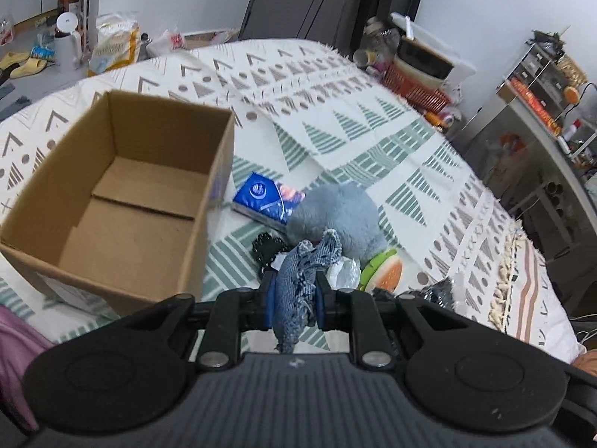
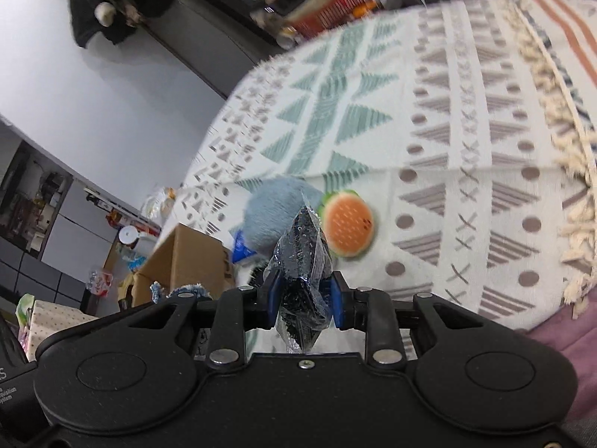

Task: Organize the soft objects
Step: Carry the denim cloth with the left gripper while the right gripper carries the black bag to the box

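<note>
Gripping a frayed denim scrap [image 1: 303, 280], the left gripper [image 1: 294, 295] has its fingers pinched on the cloth beside the open cardboard box [image 1: 112, 201], likely the drop spot. The right gripper [image 2: 304, 293] squeezes one clear-wrapped black packet [image 2: 304, 261], lifted over the patterned blanket [image 2: 447, 130]. Count what waits there: one grey plush [image 1: 335, 212], one burger toy [image 1: 384, 272], one blue tissue pack [image 1: 261, 196], one black knit bit [image 1: 265, 248]. The box holds nothing yet.
</note>
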The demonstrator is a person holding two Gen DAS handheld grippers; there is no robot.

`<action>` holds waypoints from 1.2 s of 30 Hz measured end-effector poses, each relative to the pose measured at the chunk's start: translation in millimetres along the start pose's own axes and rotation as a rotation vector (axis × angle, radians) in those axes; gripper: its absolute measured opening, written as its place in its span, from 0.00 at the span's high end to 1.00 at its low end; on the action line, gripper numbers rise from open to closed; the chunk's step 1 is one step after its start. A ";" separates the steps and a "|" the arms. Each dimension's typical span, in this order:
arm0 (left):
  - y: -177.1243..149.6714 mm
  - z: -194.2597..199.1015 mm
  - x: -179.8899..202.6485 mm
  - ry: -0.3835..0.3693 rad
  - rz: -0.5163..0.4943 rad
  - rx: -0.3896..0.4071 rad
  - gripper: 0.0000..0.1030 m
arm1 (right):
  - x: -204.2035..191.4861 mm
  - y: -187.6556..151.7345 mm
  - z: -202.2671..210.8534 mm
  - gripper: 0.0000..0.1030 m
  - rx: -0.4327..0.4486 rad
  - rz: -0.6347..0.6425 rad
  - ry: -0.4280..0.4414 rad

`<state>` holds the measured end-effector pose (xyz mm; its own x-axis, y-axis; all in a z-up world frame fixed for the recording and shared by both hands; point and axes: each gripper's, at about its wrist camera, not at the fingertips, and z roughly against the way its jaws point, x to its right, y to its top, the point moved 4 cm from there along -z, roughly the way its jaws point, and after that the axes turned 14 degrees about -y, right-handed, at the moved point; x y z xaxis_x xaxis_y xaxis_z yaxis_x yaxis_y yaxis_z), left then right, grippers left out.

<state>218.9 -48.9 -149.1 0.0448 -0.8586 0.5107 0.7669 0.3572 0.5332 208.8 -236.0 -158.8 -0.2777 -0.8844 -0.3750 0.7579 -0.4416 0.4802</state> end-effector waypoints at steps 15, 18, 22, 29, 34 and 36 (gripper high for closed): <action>15.7 39.4 -22.3 -0.040 -0.020 0.074 0.81 | -54.6 -13.3 36.1 0.74 0.132 0.088 0.019; 18.6 44.5 -28.1 -0.041 -0.008 0.091 0.81 | -66.5 -12.7 40.1 0.74 0.155 0.103 0.025; 23.7 51.4 -38.3 -0.040 0.009 0.112 0.81 | -81.1 -14.4 40.1 0.74 0.164 0.107 0.033; 33.5 51.0 -69.7 -0.008 0.058 0.122 0.81 | -109.3 -18.7 35.2 0.74 0.171 0.122 0.070; 36.9 50.6 -97.3 0.019 0.122 0.137 0.81 | -131.5 -21.7 21.3 0.74 0.153 0.149 0.107; 39.5 51.4 -108.7 0.026 0.151 0.152 0.81 | -139.4 -23.0 14.5 0.74 0.144 0.165 0.122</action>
<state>211.4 77.4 -148.9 0.1700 -0.7998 0.5757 0.6446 0.5321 0.5489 221.6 -104.8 -106.1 -0.0773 -0.9256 -0.3705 0.6926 -0.3172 0.6478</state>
